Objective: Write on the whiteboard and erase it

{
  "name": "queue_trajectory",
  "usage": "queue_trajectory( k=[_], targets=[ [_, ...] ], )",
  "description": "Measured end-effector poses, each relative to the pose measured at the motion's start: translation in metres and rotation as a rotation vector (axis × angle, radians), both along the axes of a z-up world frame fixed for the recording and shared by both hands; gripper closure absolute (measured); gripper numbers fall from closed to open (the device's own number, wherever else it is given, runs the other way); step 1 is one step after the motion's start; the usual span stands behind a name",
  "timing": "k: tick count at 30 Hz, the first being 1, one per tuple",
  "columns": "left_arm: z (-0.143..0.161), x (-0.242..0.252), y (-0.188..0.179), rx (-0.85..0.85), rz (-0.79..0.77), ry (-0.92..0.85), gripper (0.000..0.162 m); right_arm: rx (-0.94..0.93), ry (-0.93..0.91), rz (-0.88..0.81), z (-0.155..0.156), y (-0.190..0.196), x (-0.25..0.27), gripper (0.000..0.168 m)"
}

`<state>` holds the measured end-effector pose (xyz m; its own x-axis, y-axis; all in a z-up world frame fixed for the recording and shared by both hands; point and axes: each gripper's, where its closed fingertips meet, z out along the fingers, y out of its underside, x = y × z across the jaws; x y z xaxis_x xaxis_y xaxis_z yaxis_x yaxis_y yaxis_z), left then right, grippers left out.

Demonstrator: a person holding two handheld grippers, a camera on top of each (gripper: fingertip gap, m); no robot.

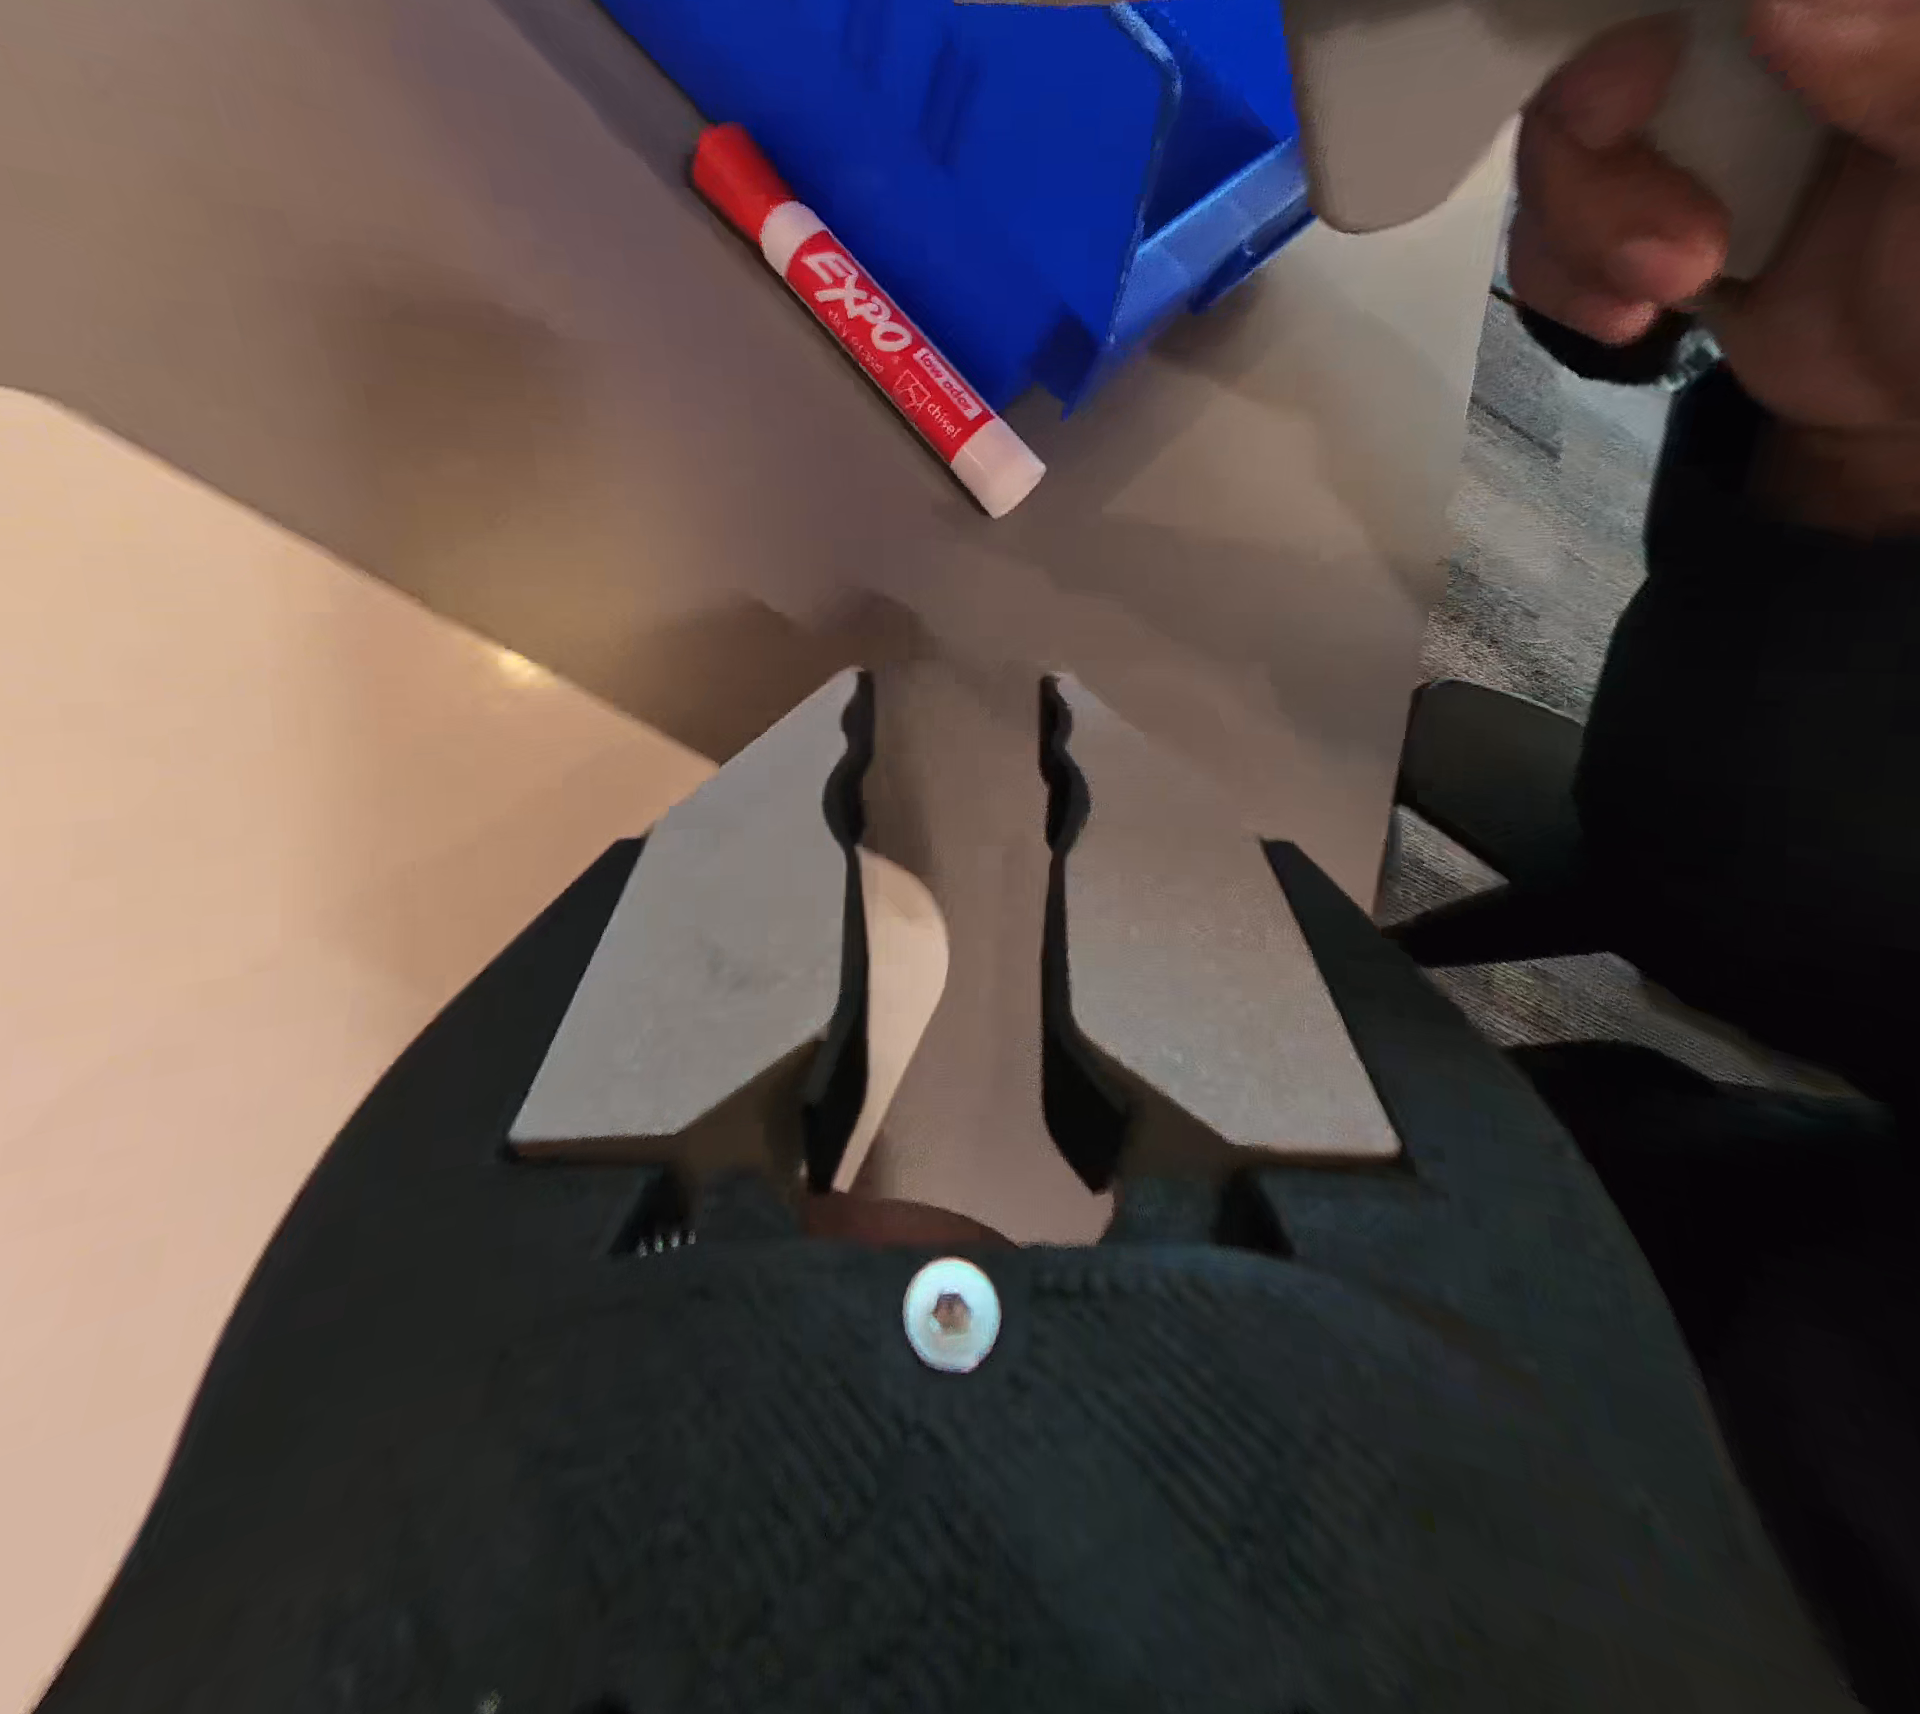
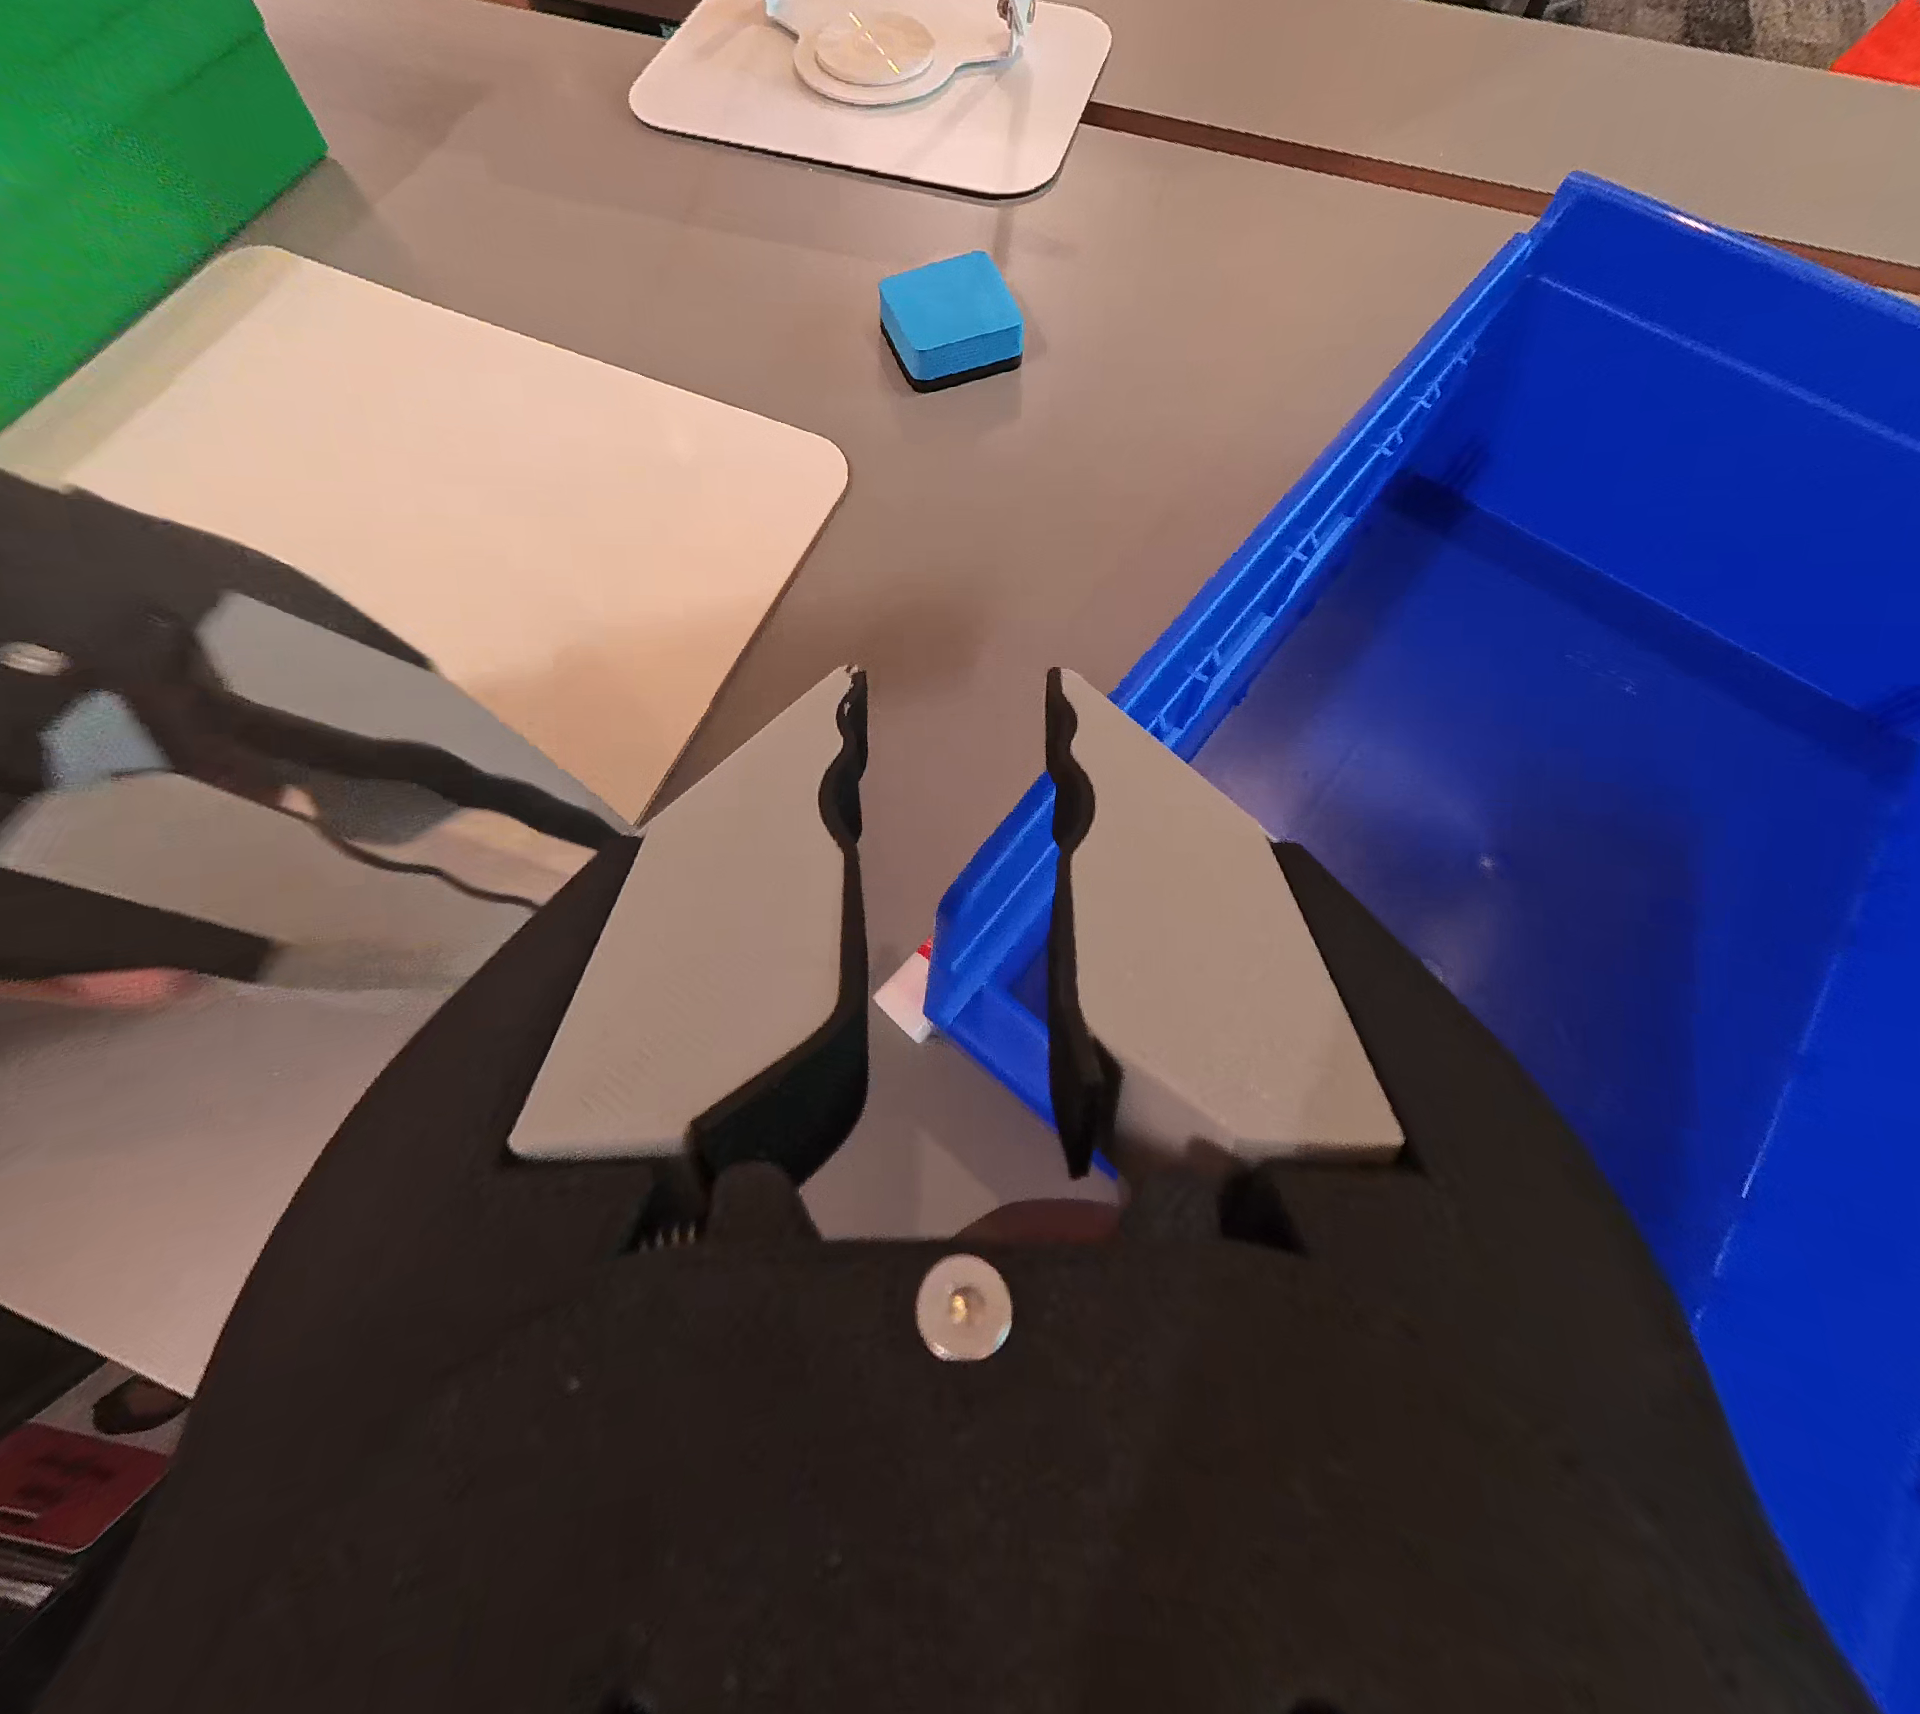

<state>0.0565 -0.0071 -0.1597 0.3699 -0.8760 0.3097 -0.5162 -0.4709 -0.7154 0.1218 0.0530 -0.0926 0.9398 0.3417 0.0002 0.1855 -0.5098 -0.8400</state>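
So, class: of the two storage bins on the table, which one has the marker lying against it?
The blue bin: the red marker lies along its base; the green bin has none.

marker (image 1: 868, 319) lies against bin (image 2: 1558, 729) (eraser (image 2: 951, 319) behind whiteboard (image 2: 468, 501)).

In the right wrist view, the red marker (image 2: 906, 999) is mostly hidden behind the blue bin (image 2: 1558, 833). The left claw (image 2: 582, 817), at nine o'clock, is smeared by blur. The green bin (image 2: 125, 137) is cut off at ten o'clock.

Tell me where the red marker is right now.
In the left wrist view the red marker lies capped on the grey table, against the blue bin's outer wall, ahead of the open left tongs.
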Motion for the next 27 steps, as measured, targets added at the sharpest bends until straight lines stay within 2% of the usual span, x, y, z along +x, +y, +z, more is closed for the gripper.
queue_trajectory(
  k=[3,8,10,11,13,16,17,19,21,22,23,27],
  targets=[
    [0.038,-0.046,0.002,0.052,0.065,-0.05,0.114,0.005,0.014,0.007,0.001,0.0,0.0,0.136],
    [0.133,-0.18,0.037,0.239,0.333,-0.067,0.106,0.002,0.046,0.037,0.002,0.0,-0.006,0.135],
    [0.155,-0.247,0.056,0.284,0.446,0.002,0.109,0.008,0.047,0.041,0.004,-0.001,-0.007,0.135],
    [0.157,-0.281,0.067,0.276,0.51,0.058,0.117,0.012,0.054,0.045,0.006,-0.001,-0.009,0.135],
    [0.144,-0.348,0.088,0.238,0.652,0.188,0.121,0.015,0.077,0.061,0.009,-0.003,-0.013,0.135],
    [0.095,-0.433,0.108,0.138,0.834,0.431,0.088,0.012,0.095,0.085,0.011,-0.004,-0.022,0.134],
    [0.075,-0.451,0.108,0.074,0.862,0.501,0.088,0.011,0.091,0.09,0.011,-0.005,-0.024,0.134],
    [0.038,-0.476,0.106,-0.032,0.901,0.627,0.089,0.014,0.078,0.098,0.011,-0.006,-0.029,0.134],
    [0.016,-0.5,0.109,-0.015,0.932,0.793,0.095,0.017,0.064,0.107,0.011,-0.007,-0.031,0.134],
    [0.01,-0.509,0.112,0.01,0.94,0.863,0.112,0.021,0.057,0.106,0.012,-0.007,-0.031,0.134],
    [0.004,-0.513,0.112,0.009,0.937,0.91,0.12,0.025,0.051,0.103,0.012,-0.007,-0.03,0.134],
    [-0.018,-0.512,0.111,-0.053,0.887,0.97,0.118,0.038,0.052,0.087,0.016,-0.006,-0.023,0.134]
  ],
)
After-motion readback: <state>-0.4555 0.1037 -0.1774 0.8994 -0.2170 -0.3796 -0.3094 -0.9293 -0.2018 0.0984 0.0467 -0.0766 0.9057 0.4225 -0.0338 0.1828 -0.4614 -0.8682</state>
